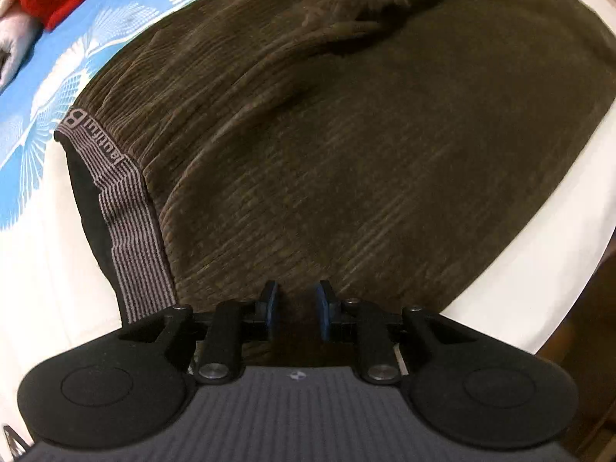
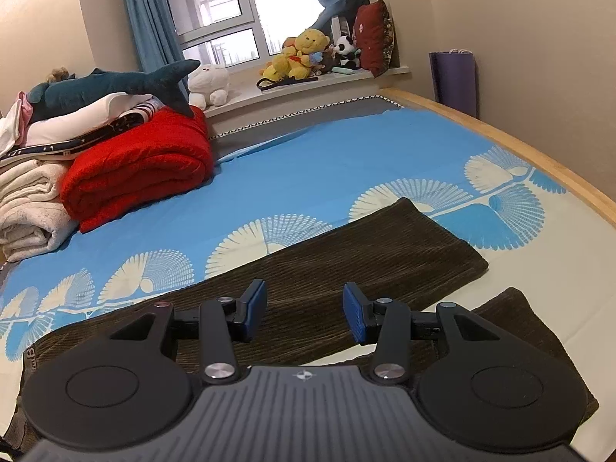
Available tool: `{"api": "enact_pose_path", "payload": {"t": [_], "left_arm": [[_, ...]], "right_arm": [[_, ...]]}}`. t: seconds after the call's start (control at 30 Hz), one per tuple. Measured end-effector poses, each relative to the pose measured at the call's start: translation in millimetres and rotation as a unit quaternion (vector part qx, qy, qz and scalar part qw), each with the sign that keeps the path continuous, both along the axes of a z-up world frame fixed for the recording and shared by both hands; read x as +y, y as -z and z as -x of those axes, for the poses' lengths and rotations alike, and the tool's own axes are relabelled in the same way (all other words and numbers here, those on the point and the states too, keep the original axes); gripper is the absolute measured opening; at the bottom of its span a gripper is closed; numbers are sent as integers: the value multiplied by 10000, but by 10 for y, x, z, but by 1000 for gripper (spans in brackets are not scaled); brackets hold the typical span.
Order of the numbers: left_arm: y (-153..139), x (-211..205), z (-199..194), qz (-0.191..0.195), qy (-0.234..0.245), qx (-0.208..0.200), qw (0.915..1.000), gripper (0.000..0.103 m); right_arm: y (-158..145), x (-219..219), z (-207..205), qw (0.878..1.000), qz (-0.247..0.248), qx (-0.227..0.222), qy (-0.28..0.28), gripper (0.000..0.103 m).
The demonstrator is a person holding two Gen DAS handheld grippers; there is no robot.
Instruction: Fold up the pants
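Note:
Dark olive corduroy pants [image 1: 346, 134] lie spread on the bed, with a grey striped waistband [image 1: 127, 208] at the left in the left wrist view. My left gripper [image 1: 296, 304] hovers close over the fabric near the waist, jaws partly apart with the cloth below and nothing clearly pinched. In the right wrist view the pants [image 2: 346, 261] stretch toward the right with both legs apart. My right gripper [image 2: 304, 308] is open and empty just above the legs.
The bed sheet [image 2: 308, 161] is blue with white fan patterns. A folded red blanket [image 2: 142, 169] and stacked linens with a plush shark [image 2: 107, 84] sit at the far left. Stuffed toys [image 2: 304, 54] line the windowsill. The wooden bed edge [image 2: 539, 161] runs along the right.

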State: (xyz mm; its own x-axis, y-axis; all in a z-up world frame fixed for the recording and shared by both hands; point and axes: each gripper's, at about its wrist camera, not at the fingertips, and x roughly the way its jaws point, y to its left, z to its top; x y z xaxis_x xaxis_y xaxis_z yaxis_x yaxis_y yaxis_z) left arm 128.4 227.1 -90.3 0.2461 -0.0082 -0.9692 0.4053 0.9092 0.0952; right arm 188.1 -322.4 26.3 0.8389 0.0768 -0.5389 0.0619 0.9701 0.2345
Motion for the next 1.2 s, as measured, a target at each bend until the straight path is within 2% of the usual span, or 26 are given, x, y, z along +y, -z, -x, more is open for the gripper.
{"api": "enact_pose_path", "payload": {"t": [0.1, 0.17, 0.23, 0.27, 0.3, 0.37, 0.47, 0.53, 0.7, 0.77, 0.83, 0.87, 0.9, 0.97, 1.03, 1.13, 1.2], "left_arm": [[-149, 121, -67, 431, -373, -291, 9980, 25], [-133, 190, -130, 593, -643, -246, 9959, 26], [48, 131, -249, 338, -656, 212, 9970, 29], [84, 106, -216, 258, -533, 271, 9979, 29], [40, 75, -197, 203, -348, 186, 9990, 30], [-103, 95, -281, 413, -568, -114, 9975, 30], [-423, 243, -465, 962, -1145, -759, 9858, 33], [-602, 252, -574, 1021, -1551, -1277, 9743, 42], [-825, 391, -866, 994, -2259, -1926, 9497, 42], [-882, 425, -1008, 1063, -2372, -1989, 9449, 38], [-935, 441, -1177, 957, -2417, -2018, 9443, 22], [-934, 451, -1265, 885, -2414, -2027, 9449, 20], [-937, 473, -1385, 811, -2416, -2084, 9443, 20], [-857, 502, -1677, 709, -2501, -2199, 9402, 20], [-808, 601, -1861, 743, -2712, -2255, 9328, 20], [-507, 754, -2098, 857, -3022, -2370, 9194, 22], [-321, 834, -2158, 867, -3116, -2324, 9173, 26]], "right_arm": [[-1, -24, 0, 10000, -28, -7, 6, 46], [-1, -28, -1, 10000, -35, -3, -18, 46], [-3, -16, -8, 10000, -28, -9, -78, 46], [-7, -8, -12, 9999, -14, -21, -102, 46], [-9, 2, -19, 9999, 4, -33, -130, 46], [-6, 13, -36, 9998, 3, -38, -172, 46], [-17, 33, -82, 9997, -33, -46, -238, 46], [-21, 68, -113, 9995, 2, -53, -304, 46], [-29, 193, -217, 9985, 167, -69, -524, 46], [-45, 227, -242, 9981, 252, -126, -555, 46], [-66, 248, -263, 9975, 318, -190, -602, 32], [-76, 256, -275, 9971, 342, -212, -645, 17], [-80, 260, -283, 9968, 359, -232, -677, 13], [-85, 270, -302, 9961, 394, -237, -751, 13], [-84, 275, -321, 9954, 449, -227, -811, 13], [-62, 253, -353, 9948, 464, -134, -899, 14], [-41, 233, -382, 9945, 475, -59, -935, 15]]}}
